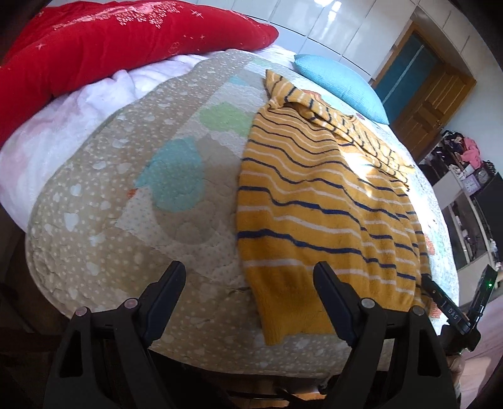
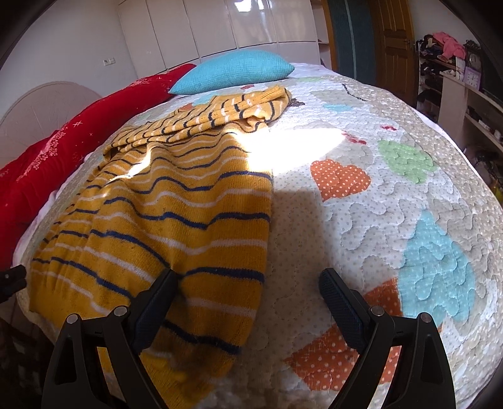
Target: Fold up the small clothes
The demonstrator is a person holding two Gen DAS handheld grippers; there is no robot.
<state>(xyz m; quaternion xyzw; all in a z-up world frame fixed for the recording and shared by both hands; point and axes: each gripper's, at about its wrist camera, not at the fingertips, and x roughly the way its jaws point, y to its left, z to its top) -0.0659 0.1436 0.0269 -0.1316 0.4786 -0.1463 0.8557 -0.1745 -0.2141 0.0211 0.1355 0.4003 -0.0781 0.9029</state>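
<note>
A yellow knit sweater point(image 1: 317, 201) with navy and white stripes lies flat on the bed, its sleeves folded over its far end. It also shows in the right wrist view point(image 2: 176, 217). My left gripper point(image 1: 250, 270) is open and empty, hovering over the sweater's near left hem corner. My right gripper point(image 2: 248, 277) is open and empty over the sweater's near right hem corner, its left finger point(image 2: 157, 302) above the hem. The right gripper also shows at the right edge of the left wrist view point(image 1: 446, 302).
The bed carries a quilt point(image 2: 393, 195) with coloured hearts. A red duvet point(image 1: 103, 47) and a blue pillow point(image 2: 235, 70) lie at the far end. White wardrobes point(image 2: 220, 25), a wooden door point(image 1: 437, 94) and cluttered shelves point(image 2: 452, 81) stand beyond the bed.
</note>
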